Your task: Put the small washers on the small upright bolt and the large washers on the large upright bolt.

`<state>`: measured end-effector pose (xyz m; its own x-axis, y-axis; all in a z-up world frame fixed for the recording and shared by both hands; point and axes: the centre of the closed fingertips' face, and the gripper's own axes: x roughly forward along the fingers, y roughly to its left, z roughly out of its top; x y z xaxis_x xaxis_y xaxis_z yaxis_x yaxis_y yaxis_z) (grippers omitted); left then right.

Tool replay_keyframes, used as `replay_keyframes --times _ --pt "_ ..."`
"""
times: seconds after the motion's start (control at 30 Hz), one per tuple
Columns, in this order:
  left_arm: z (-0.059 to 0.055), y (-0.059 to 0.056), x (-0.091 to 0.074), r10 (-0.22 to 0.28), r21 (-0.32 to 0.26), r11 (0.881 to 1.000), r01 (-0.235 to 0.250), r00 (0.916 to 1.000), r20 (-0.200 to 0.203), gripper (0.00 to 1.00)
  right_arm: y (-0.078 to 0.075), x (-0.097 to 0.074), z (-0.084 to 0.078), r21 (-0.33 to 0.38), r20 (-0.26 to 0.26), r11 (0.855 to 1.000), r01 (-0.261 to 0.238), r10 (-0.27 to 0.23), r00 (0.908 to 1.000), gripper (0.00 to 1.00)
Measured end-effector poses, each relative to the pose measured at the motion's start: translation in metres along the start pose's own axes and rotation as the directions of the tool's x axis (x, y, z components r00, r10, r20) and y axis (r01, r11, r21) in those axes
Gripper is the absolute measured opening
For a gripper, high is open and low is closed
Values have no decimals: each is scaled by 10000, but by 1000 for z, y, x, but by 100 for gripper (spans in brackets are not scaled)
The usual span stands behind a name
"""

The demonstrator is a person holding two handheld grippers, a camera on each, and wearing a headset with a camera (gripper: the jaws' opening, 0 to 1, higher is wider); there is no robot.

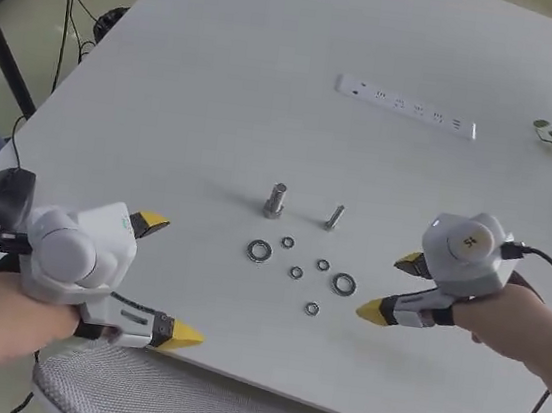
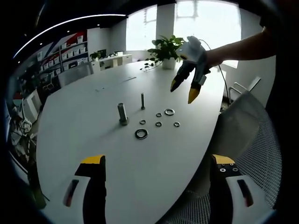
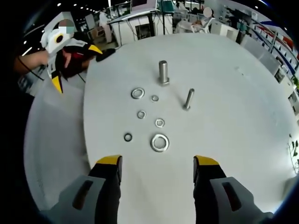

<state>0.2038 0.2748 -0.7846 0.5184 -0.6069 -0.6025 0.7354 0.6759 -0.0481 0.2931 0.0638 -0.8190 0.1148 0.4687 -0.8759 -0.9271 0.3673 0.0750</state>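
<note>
Washers (image 1: pixel 296 272) lie loose and flat on the white table (image 1: pixel 220 89), six of them scattered just on the near side of the two bolts. None sits on a bolt yet, so from where I stand the job looks to be at its very first pick. The large bolt (image 1: pixel 275 201) stands on its head to the left and the small bolt (image 1: pixel 334 217) just to its right, both upright and apart from each other. The right gripper (image 1: pixel 387 289) hovers at the right of the cluster, and its likeliest candidate is the large washer (image 3: pixel 160 142) lying straight ahead of its jaws. To do this step well, I would say the gripper should come down steeply and pinch the ring across its rim rather than press it flat, since a thin ring on a smooth top will probably slide away. It should then keep the washer level and centre the hole over the large bolt, not the small one. The small washers (image 1: pixel 322 265) close by could easily be knocked, so the approach wants care. That gripper's jaws are spread wide, gripping nothing and touching nothing. The left gripper (image 1: pixel 167 277) hangs at the near left edge of the table, well apart from the washers, its jaws likewise spread wide and empty.
</note>
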Motion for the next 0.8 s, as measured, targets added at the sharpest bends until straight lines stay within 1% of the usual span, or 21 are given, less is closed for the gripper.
replay_keyframes --times 0.1,0.23,0.27,0.4,0.43,0.57,0.67,0.8 --pt "-2 1 0 7 3 10000 -7 10000 -87 92 -1 4 2 -91 -109 9999 -77 76 9999 62" --pt "-3 4 -1 61 -59 10000 -61 10000 -32 91 -3 10 5 -178 -197 9997 -170 167 9997 61" --pt "-3 5 -1 81 -60 9999 -81 10000 -45 91 -2 12 6 -307 -223 9993 -212 205 9995 60" --pt "-4 6 -2 112 -50 9999 -112 9999 -46 91 -6 16 4 -525 -436 9983 -262 239 9988 59" --pt "-4 5 -2 91 -95 9999 -92 10000 -37 91 -7 19 4 -640 -596 9976 -267 229 9980 59" --pt "-7 4 -2 45 -57 10000 -46 9999 -148 91 -12 27 3 -872 -785 9959 -258 190 9967 58" --pt "-6 3 -2 12 -37 10000 -13 9999 -151 90 -13 31 4 -1212 -955 9923 -275 159 9953 55" --pt "-3 3 -2 -9 -45 10000 9 10000 -58 89 -14 40 1 -1367 -1076 9897 -431 284 9938 53"
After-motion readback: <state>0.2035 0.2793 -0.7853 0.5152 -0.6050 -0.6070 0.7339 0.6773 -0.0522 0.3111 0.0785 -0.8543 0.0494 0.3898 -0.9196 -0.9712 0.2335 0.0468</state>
